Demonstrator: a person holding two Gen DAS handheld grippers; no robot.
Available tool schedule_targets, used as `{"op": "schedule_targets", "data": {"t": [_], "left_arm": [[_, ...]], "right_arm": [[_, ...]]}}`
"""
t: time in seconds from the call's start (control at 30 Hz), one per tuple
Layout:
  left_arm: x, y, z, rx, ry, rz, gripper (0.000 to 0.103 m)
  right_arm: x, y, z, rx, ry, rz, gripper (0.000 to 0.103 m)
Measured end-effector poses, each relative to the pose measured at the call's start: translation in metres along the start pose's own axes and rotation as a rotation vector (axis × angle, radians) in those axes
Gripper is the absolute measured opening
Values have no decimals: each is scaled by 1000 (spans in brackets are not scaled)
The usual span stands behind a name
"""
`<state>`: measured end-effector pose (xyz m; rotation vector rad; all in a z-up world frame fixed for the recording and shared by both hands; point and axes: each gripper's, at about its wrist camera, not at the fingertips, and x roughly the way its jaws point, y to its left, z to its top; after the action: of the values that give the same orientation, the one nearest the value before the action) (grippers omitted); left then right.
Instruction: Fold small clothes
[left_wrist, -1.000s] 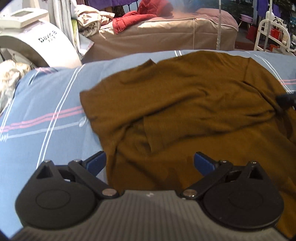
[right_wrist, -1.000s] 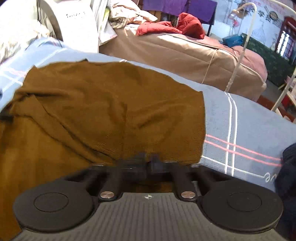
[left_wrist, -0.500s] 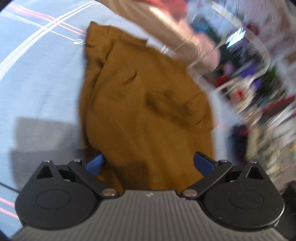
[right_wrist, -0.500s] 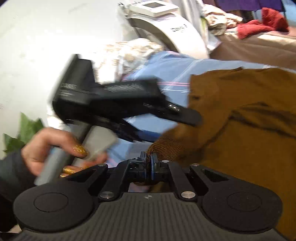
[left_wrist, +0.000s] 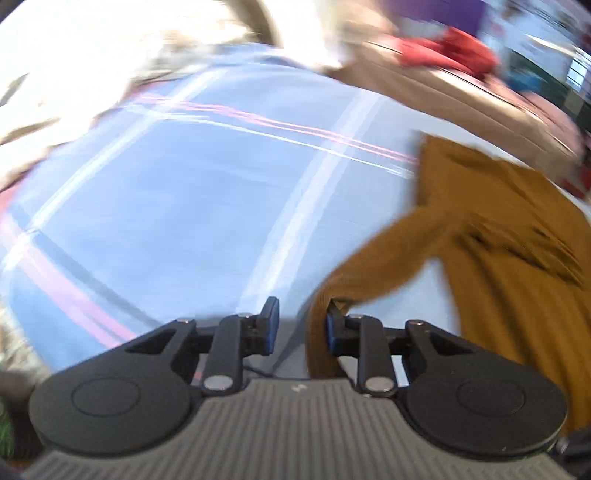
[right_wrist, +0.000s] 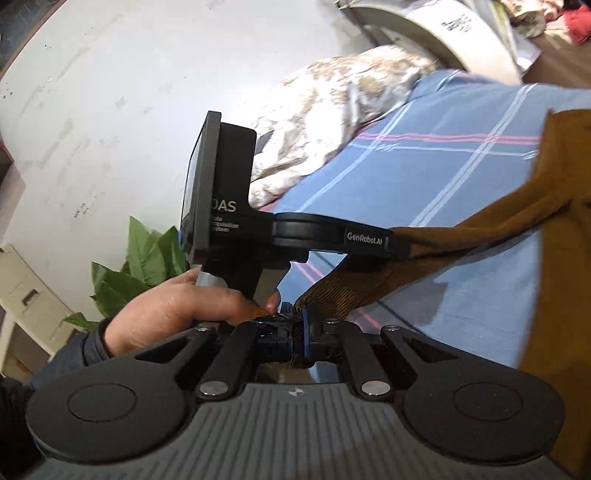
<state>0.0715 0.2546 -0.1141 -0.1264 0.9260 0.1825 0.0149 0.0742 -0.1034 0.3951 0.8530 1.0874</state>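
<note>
A brown knit sweater (left_wrist: 517, 258) lies on a blue plaid bedsheet (left_wrist: 184, 203). My left gripper (left_wrist: 301, 325) has its jaws partly apart; a brown sleeve edge (left_wrist: 317, 332) hangs between them against the right finger. My right gripper (right_wrist: 301, 332) is shut on the ribbed sleeve cuff (right_wrist: 332, 299), and the sleeve stretches away to the right toward the sweater body (right_wrist: 565, 184). The left gripper's black body (right_wrist: 229, 218) and the hand holding it (right_wrist: 177, 314) are just above the right gripper.
A camouflage-patterned quilt (right_wrist: 332, 110) lies at the bed's far side by a white wall. Green leaves (right_wrist: 136, 266) stand at the left. A tan bed with red clothes (left_wrist: 443, 55) and a white machine (right_wrist: 461, 33) are behind.
Both grippers swung to the bed's left side. The right gripper pulled the sleeve cuff out across the sheet. The left gripper's jaws narrowed around the sleeve edge.
</note>
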Motion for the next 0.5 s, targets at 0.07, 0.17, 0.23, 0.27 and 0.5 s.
{"op": "schedule_targets", "data": {"t": [0.07,0.17,0.23,0.27,0.5], "left_arm": [[5,20,5,-11,-30,179,27],[13,33,7,-41,-25,242,65],[10,23,3,-56,-52,154,79],[10,11,1,-36,-51,96,89],[16,-100,-69,186,192,-382,89]], "right_arm": [[12,-2,2,-5,22,-76,68],[-14,-23,-4,-61,-19,-274,89],[-42,-43,-10,-98,-29,-478,96],[-60,-53,-14,-106,-40,-561,96],[-253,-131,-87,170,-206,-987,97]]}}
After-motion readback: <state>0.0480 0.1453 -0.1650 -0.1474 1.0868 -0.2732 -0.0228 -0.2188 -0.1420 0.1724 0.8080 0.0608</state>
